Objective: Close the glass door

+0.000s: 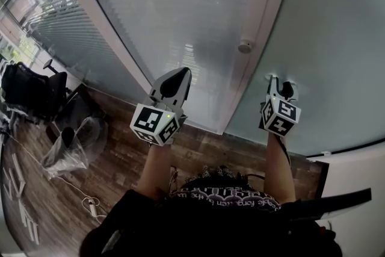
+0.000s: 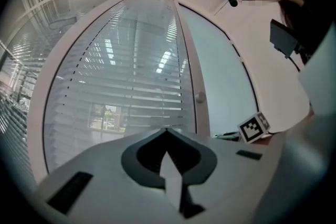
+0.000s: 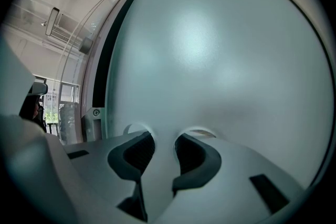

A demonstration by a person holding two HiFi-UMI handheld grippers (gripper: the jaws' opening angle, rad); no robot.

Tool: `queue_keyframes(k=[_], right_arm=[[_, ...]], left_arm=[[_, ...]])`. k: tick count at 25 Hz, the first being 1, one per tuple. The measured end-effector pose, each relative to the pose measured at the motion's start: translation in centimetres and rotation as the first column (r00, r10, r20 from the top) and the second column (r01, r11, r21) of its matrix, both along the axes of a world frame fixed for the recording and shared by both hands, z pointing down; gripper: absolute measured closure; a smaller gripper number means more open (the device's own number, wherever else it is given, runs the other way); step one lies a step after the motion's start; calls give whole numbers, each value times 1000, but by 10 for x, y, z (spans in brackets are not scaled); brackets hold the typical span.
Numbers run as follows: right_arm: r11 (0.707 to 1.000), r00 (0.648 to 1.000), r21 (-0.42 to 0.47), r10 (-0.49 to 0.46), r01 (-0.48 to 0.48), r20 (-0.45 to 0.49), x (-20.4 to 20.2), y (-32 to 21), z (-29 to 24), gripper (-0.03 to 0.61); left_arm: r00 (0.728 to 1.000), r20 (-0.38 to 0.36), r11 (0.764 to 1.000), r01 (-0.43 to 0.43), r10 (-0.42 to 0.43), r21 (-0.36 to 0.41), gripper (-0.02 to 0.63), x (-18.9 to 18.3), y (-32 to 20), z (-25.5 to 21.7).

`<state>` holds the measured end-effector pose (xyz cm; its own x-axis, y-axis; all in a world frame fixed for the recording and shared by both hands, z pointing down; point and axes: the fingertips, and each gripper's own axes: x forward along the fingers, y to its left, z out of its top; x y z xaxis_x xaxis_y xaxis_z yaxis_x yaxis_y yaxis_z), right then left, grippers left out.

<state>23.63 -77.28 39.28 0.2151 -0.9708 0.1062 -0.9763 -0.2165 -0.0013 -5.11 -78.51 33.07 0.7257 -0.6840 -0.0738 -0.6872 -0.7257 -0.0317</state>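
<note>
The right gripper [image 3: 164, 137] has its jaws spread and empty, tips close against the door [image 3: 210, 50] ahead. The left gripper [image 2: 167, 131] is pressed together, facing blinds [image 2: 121, 86].

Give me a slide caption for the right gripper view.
Right gripper, jaws apart and empty, held close to the frosted glass door.

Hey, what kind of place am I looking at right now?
Most likely an office: a glass partition with slatted blinds, a frosted glass door, and a black office chair on wood-look flooring.
</note>
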Motion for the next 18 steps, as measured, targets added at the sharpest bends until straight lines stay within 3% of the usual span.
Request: queue_keyframes(k=[10, 18], right_arm=[[1000, 1000, 28, 12, -12, -6, -3, 7, 1, 462], [999, 1000, 45, 2, -1, -26, -17, 49, 5, 460]], left_arm=[[1000, 8, 1000, -12, 12, 10, 612, 3, 4, 2], [998, 7, 998, -64, 64, -3, 612, 16, 14, 7]])
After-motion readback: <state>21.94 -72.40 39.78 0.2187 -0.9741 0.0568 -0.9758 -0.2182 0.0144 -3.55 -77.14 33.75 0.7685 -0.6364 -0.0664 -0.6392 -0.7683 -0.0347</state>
